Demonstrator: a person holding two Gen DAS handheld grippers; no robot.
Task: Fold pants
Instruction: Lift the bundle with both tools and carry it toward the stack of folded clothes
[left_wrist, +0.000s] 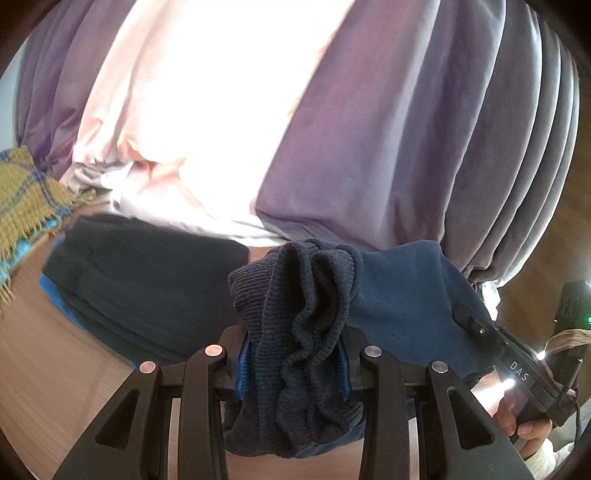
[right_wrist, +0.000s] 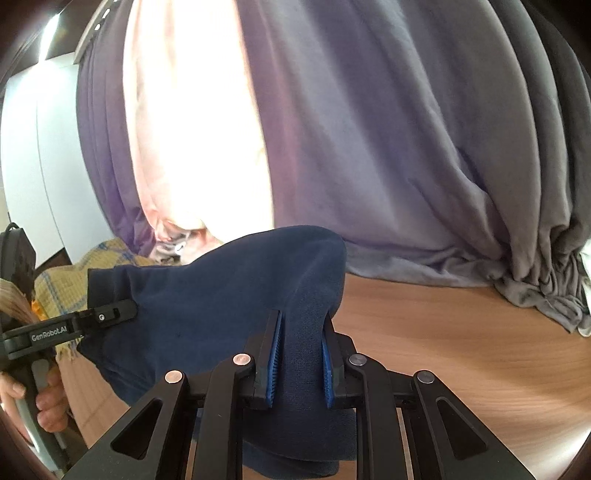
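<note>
The navy blue pants (right_wrist: 221, 295) are lifted off the wooden table between both grippers. My left gripper (left_wrist: 291, 365) is shut on a bunched ribbed cuff or waistband of the pants (left_wrist: 299, 314). My right gripper (right_wrist: 301, 365) is shut on a smooth fold of the same pants. In the left wrist view the right gripper (left_wrist: 476, 325) shows at the right, clamped on the blue cloth (left_wrist: 402, 295). In the right wrist view the left gripper (right_wrist: 110, 312) shows at the left, holding the cloth's far edge.
Grey-purple curtains (right_wrist: 406, 147) and a bright pink curtain (left_wrist: 207, 92) hang behind the wooden table (right_wrist: 461, 369). A yellow and blue plaid blanket (left_wrist: 26, 199) lies at the left. A dark folded garment (left_wrist: 140, 280) lies on the table beside it.
</note>
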